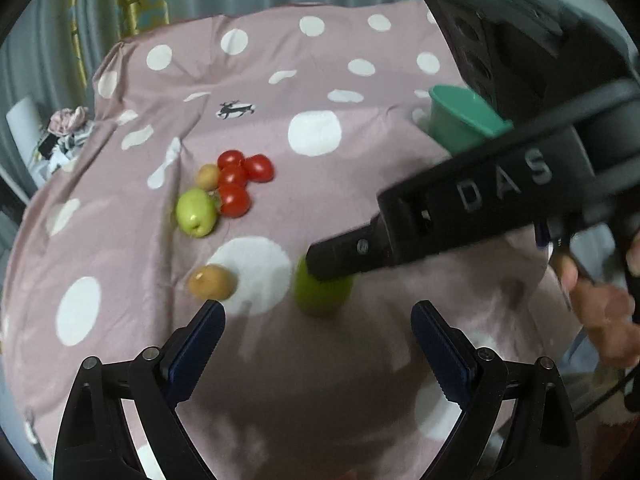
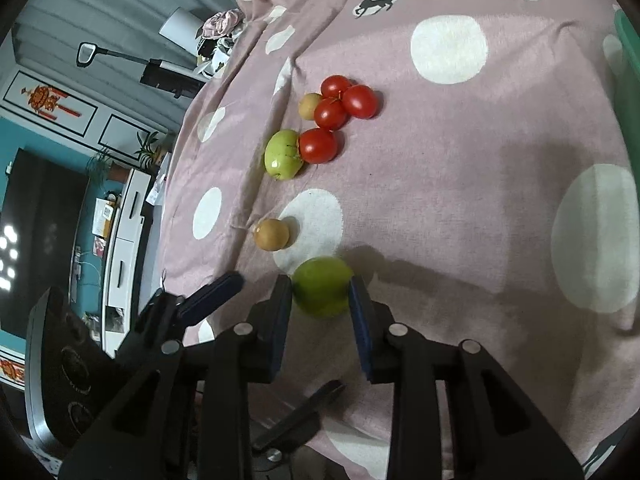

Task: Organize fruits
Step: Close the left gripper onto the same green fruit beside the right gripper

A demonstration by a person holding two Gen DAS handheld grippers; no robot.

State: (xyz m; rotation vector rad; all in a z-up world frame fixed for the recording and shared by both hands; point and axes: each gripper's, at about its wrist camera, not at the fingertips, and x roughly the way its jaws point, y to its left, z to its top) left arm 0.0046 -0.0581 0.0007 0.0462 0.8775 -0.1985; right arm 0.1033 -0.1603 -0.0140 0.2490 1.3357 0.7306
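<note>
Writing: "DAS" in grey letters on the right gripper (image 1: 332, 276) body.
Right fingers: clenched on a green fruit (image 2: 322, 286), low over the bed cover (image 2: 460, 168).
Left gripper (image 1: 318, 320): fingers spread wide, holding nothing.
Other fruit: brown fruit (image 2: 272, 234) just left; red tomatoes (image 2: 340, 108) and a second green fruit (image 2: 283, 154) farther off.
Far right: teal cup (image 1: 460, 118).

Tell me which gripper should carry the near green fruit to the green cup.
Right. The right gripper already has its pads on either side of the green fruit. The left gripper is open and empty, short of it. The green cup stands beyond.
</note>
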